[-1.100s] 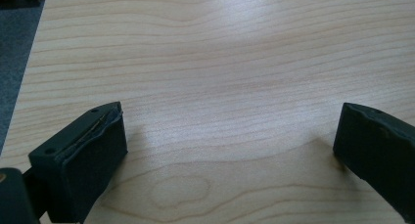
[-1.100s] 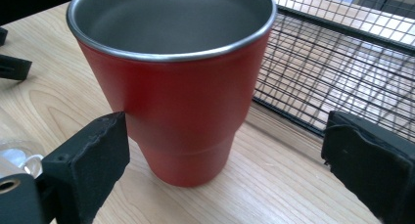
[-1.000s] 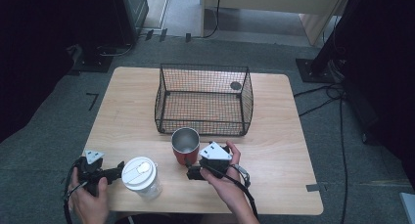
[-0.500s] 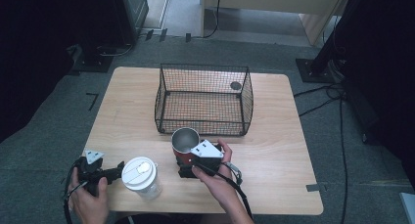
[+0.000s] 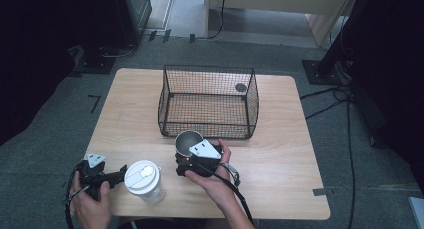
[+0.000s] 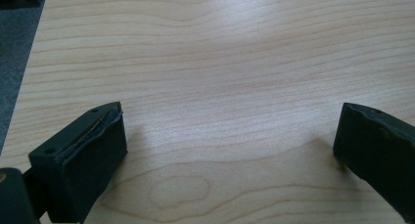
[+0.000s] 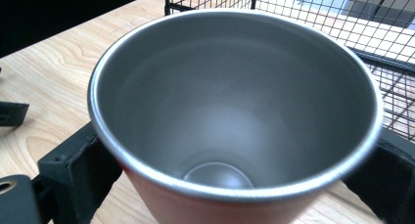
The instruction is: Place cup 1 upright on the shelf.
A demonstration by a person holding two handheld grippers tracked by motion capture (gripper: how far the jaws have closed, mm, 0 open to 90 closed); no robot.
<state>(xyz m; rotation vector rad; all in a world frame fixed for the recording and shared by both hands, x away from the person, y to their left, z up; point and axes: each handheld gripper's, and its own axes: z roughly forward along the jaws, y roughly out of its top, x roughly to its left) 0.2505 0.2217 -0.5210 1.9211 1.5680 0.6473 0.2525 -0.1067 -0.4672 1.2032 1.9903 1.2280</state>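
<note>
Your right tongs (image 7: 235, 185) straddle the steel cup (image 7: 235, 101), smooth grey inside, red outside, pads at its walls without a sure grip. Your left tongs (image 6: 230, 155) gape empty over pale woodgrain tabletop (image 6: 220, 62), beside the white-lidded cup (image 5: 143, 177). Beyond stands the black wire basket (image 5: 207, 101).

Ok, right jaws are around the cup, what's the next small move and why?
Probably close the right gripper on the cup: its jaws sit on either side of the cup's red wall, low and wide, and a firm grip isn't evident. The cup stands empty just before the basket, likely its destination.
</note>
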